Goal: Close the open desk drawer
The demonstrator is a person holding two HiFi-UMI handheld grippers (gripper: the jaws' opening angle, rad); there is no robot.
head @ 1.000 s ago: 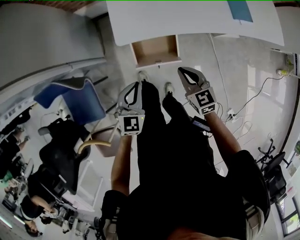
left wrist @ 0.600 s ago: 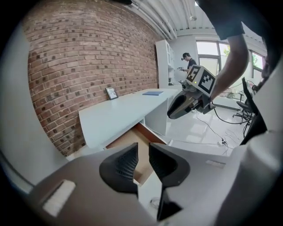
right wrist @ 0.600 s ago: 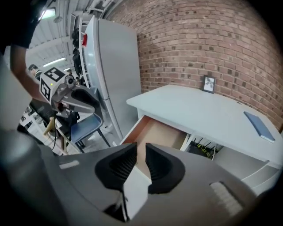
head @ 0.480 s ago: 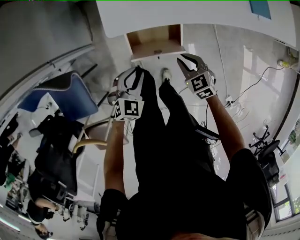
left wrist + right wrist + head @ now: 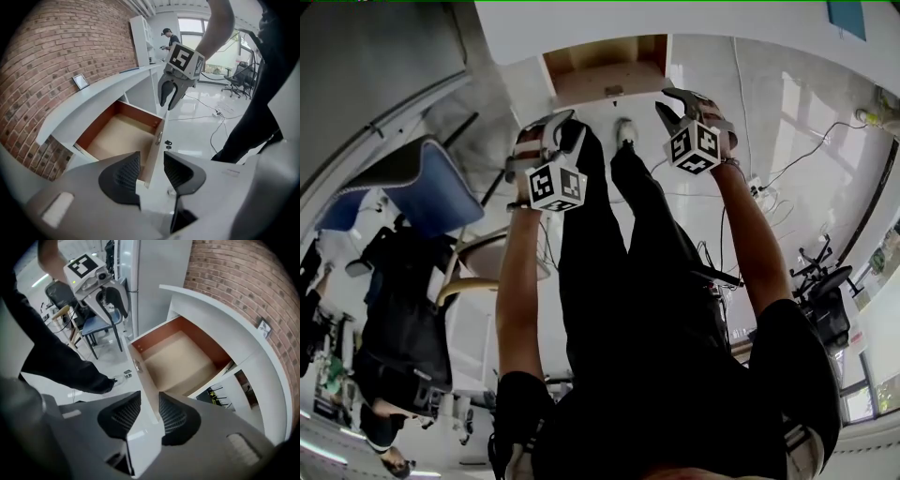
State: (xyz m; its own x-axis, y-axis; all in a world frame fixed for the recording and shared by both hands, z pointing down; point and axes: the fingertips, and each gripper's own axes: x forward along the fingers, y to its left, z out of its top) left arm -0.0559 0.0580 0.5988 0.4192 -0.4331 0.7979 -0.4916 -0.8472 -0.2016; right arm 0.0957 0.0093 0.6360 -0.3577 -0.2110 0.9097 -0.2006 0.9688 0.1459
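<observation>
Approach step: L gripper [image 5: 151, 166] and R gripper [image 5: 150, 405] are hovering w/ drawer front [image 5: 156, 150] just ahead. Jaws have just been opening and are standing apart, nothing btwn them. Next: press front inward, evenly.

Bright daylight, floor glare, fisheye edges

Wood-lined, white-fronted desk drawer [image 5: 602, 66] stands pulled open.

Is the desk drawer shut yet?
No, the drawer stands pulled out from the desk, with its bare wooden inside showing in the left gripper view.
</observation>
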